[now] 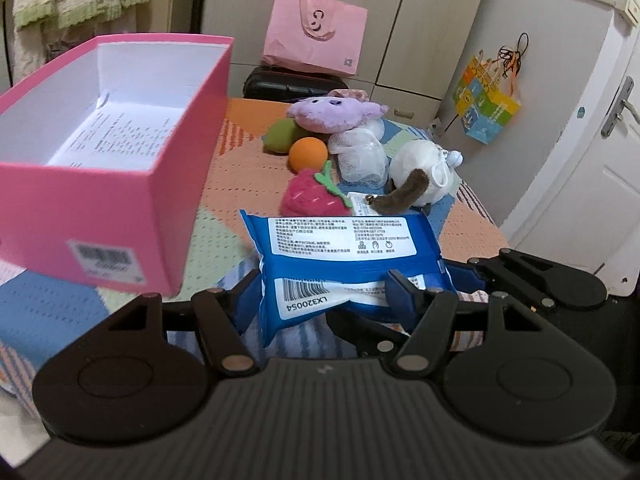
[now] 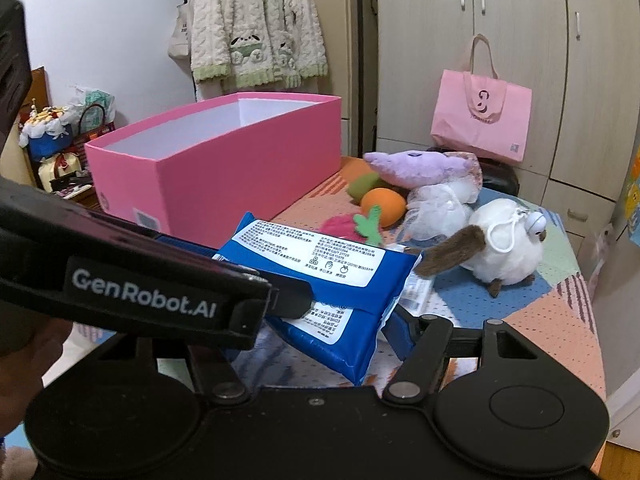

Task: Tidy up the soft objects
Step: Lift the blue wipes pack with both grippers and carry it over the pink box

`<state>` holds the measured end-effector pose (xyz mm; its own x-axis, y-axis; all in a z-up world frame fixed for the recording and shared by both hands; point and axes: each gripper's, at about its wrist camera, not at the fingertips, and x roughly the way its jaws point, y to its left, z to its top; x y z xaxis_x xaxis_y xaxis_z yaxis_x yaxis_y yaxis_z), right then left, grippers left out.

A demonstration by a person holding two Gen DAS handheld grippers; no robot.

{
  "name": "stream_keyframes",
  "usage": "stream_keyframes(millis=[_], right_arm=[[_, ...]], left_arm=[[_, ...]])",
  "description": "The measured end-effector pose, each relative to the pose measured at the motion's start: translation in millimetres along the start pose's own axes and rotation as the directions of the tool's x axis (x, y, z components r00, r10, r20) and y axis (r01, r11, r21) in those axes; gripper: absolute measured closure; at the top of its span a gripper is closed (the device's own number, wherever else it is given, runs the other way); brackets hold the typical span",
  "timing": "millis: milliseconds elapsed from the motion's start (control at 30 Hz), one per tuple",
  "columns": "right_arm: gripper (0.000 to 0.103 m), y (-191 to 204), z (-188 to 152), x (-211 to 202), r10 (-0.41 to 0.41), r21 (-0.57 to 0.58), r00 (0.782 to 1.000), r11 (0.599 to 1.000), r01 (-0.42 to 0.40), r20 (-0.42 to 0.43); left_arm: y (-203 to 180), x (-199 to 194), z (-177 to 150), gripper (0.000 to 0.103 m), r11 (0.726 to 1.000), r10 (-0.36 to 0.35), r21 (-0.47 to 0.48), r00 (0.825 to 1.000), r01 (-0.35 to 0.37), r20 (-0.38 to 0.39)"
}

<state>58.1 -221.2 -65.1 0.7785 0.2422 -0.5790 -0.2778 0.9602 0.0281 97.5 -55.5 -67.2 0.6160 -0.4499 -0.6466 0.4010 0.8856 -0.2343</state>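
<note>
A blue wet-wipe pack [image 1: 344, 248] [image 2: 320, 264] hangs above the patchwork bedspread [image 1: 240, 160], held by both grippers. My left gripper [image 1: 324, 300] is shut on its near end, a pad on each side. It crosses the right wrist view as a black bar [image 2: 160, 292]. My right gripper [image 2: 332, 332] grips the pack's right edge; it also shows in the left wrist view [image 1: 540, 280]. An open, empty pink box [image 1: 100, 208] [image 2: 224, 176] stands to the left. Beyond lie a strawberry plush [image 1: 312, 196], orange ball [image 1: 308, 154], purple plush [image 1: 332, 114], mesh sponge [image 1: 360, 152] and white plush [image 1: 420, 172].
A green soft toy [image 1: 280, 136] lies beside the orange ball. A pink paper bag [image 1: 316, 36] stands on a black case [image 1: 288, 84] behind the bed. A white door [image 1: 600, 140] is at the right, past the bed's edge. A fleece jacket [image 2: 256, 28] hangs on the wall.
</note>
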Motion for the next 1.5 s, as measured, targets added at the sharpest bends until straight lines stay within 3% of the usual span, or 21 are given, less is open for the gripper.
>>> stream_keyframes(millis=[200,567,733,933,1133,1500], right_arm=[[0.031,25.5,2.6,-7.6,0.027,-0.048,0.999,0.998,-0.028,-0.028],[0.032,75.3,18.5,-16.9,0.178,-0.087,0.981,0.979,-0.184,-0.077],[0.032,93.9,34.6,-23.0,0.24,-0.099,0.969,0.965,-0.244,-0.056],[0.032,113.0,65.1,-23.7,0.26,-0.137,0.966,0.957,-0.257,0.003],[0.032,114.5,100.2,-12.2,0.249,-0.141,0.967,0.96,-0.241,0.047],[0.032,108.9,150.7,57.8,0.166,-0.129,0.986,0.977,-0.167,-0.017]], left_arm=[[17.5,-25.4,-11.1,0.039,0.999,0.009,-0.038,1.0,-0.01,-0.005],[53.0,-85.8,-24.0,0.039,0.991,0.077,-0.108,0.997,-0.075,0.012],[63.8,-112.2,-12.8,0.038,0.989,0.115,-0.1,0.992,-0.109,0.055],[77.4,-127.4,14.8,0.038,0.988,0.141,-0.087,0.982,-0.131,0.122],[93.2,-118.5,48.8,0.039,0.989,0.135,-0.083,0.977,-0.122,0.166],[143.3,-51.8,104.1,0.038,0.986,0.118,-0.126,0.989,-0.106,0.087]])
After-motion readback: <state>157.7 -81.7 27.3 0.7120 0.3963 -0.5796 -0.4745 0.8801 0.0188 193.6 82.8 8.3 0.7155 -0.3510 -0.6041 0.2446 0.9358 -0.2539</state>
